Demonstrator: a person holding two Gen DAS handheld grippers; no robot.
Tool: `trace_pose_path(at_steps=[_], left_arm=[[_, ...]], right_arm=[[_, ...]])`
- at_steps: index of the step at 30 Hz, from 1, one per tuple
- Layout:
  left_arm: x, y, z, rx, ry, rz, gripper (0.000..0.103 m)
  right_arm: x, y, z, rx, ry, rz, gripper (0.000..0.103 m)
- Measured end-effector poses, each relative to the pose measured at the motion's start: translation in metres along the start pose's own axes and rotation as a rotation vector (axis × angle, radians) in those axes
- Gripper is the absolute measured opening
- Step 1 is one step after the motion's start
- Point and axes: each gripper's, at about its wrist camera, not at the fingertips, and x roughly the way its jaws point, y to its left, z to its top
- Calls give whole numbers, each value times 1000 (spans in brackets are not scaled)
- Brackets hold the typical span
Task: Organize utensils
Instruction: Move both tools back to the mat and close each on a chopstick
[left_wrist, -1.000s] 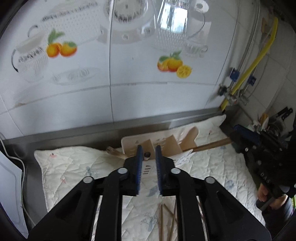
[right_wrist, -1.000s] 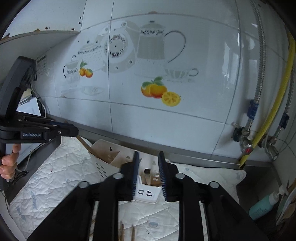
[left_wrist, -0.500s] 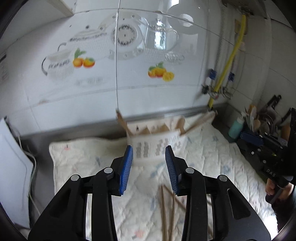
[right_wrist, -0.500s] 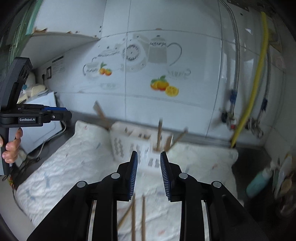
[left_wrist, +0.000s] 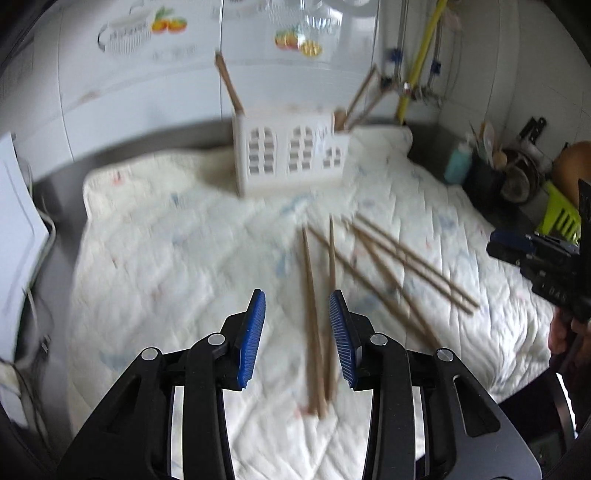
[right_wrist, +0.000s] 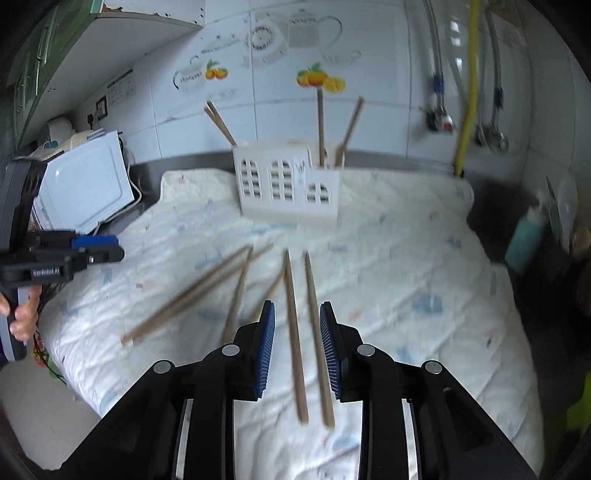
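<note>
Left wrist view: I'm hovering the left gripper (left_wrist: 297, 338) part-open and empty, having just widened it, over loose chopsticks (left_wrist: 314, 317) lying on the quilted mat (left_wrist: 166, 240). The right gripper (right_wrist: 297, 347) is hanging narrower, also empty. I'm risking nudging crossed sticks, or toppling the white holder (left_wrist: 291, 155) behind.

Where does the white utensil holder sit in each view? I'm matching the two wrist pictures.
Left wrist: white utensil holder stands upper centre, at the quilted mat's far edge.
Right wrist: white utensil holder stands upper centre, chopsticks sticking up from it.
Shared landmark: the yellow pipe on the wall, right of it.
</note>
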Motion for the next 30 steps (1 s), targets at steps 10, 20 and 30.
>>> trace_pose_path(at_steps=[10,20,30], left_arm=[[47,-6,-44,-63,97,6,20],[62,-9,-46,-53,111,18,15],[66,-14,-50,-39,125,34,14]], right_arm=[[4,-14,-30,80,37,-8,25],[14,-19,-36,94,57,-7,24],[22,-26,-41,102,78,-12,17]])
